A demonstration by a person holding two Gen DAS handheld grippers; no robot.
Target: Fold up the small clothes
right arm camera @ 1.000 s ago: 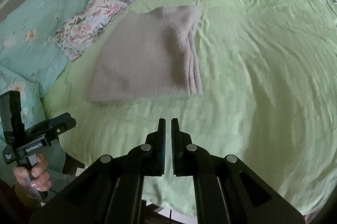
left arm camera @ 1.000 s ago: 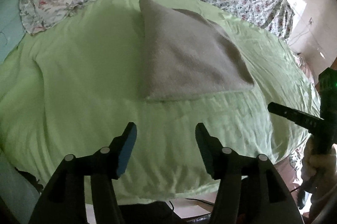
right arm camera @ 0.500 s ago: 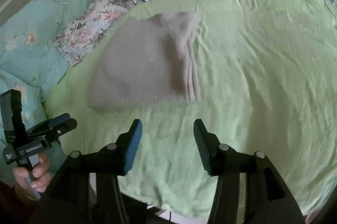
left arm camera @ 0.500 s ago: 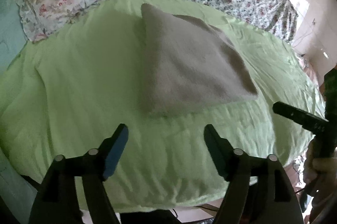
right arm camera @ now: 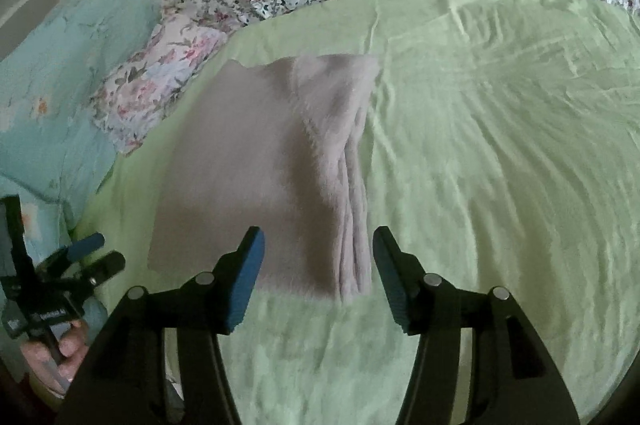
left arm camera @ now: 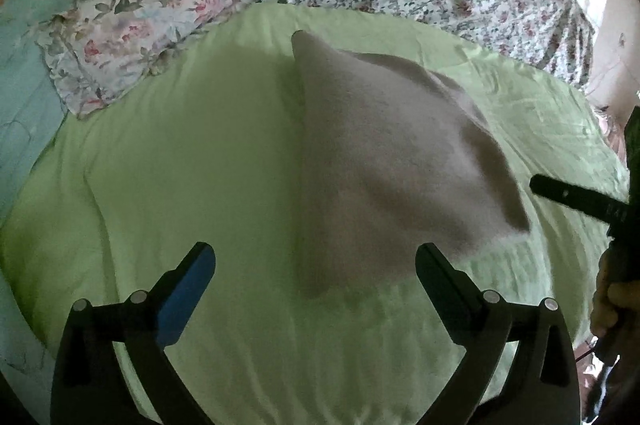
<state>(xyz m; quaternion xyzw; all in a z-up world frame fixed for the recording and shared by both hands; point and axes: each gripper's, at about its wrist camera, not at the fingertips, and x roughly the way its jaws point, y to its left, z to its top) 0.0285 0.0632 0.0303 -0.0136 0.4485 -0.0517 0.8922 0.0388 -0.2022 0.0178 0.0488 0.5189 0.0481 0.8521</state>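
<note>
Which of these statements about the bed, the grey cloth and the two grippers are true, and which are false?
1. The grey cloth lies folded on the green sheet. True.
2. The left gripper is shut on the cloth. False: its jaws have just been opening and hold nothing.
3. The right gripper is open. True; its jaws have also just been opening.
4. The cloth rests on the floral pillow. False: the pillow lies apart, beyond the sheet's corner.
</note>
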